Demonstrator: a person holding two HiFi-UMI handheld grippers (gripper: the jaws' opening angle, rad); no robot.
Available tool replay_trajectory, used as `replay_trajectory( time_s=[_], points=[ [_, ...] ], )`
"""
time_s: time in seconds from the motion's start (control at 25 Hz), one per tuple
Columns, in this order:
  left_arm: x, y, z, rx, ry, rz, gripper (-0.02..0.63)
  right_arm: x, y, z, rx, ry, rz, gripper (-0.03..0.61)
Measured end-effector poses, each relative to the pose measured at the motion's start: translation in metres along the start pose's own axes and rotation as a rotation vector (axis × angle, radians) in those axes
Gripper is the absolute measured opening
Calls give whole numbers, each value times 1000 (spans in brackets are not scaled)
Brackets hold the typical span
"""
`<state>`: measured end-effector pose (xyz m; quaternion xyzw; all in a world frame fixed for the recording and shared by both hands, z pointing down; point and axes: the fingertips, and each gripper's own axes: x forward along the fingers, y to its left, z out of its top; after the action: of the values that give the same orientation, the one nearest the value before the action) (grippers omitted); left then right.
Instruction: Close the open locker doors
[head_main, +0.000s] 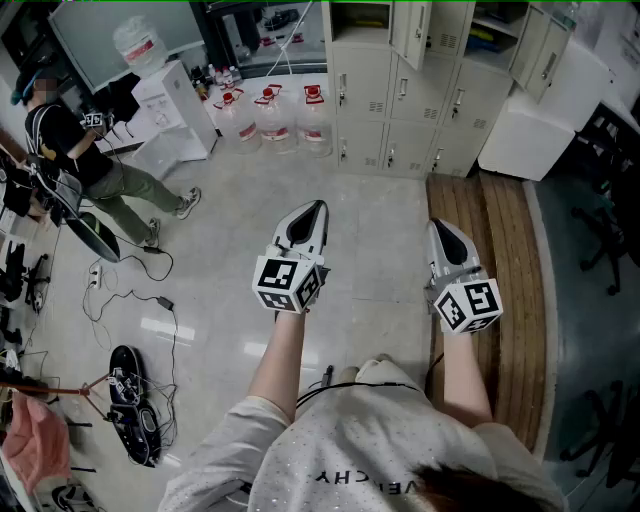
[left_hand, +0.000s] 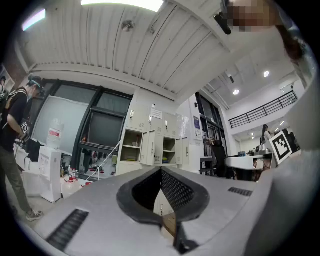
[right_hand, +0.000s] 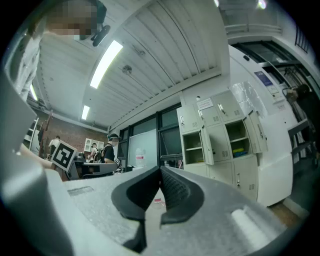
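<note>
Head view: left gripper (head_main: 312, 212) and right gripper (head_main: 443, 232) are held out side by side over the floor (head_main: 380, 220), both pointing toward the lockers (head_main: 400, 100) along the far wall and well apart from them. The right gripper sits over the edge of a wooden platform (head_main: 505, 280). In the upper rows, doors (head_main: 412, 30) stand open. At least two are ajar, but the exact count is hard to make at this angle. Water bottles (head_main: 268, 118) stand in a row just left of the lockers, and a bystander (head_main: 75, 150) is at far left. Left gripper view: the jaws are together, the pads meet at the tips, and nothing is between them. The lockers show beyond the tips with two compartments (left_hand: 131, 146) exposed, one on each side of the closed middle doors, with their doors swung out. Right gripper view: the jaws are closed, tip to tip, and empty. The lockers lie right of the jaws, with two open compartments in the middle row, the right one holding coloured items on a shelf.
</note>
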<state>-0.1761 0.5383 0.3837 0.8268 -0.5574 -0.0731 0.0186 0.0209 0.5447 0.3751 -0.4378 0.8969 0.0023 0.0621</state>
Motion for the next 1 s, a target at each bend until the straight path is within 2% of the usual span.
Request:
replay_trajectory(
  time_s=[0.64,1.0],
  points=[
    [2,17,-12,-13,-1,-1,-2,23,14,-22,19,11,26,0],
    [36,35,-21,-10,11,4,-2,57,-14,-28,25,15,8,0]
  ],
)
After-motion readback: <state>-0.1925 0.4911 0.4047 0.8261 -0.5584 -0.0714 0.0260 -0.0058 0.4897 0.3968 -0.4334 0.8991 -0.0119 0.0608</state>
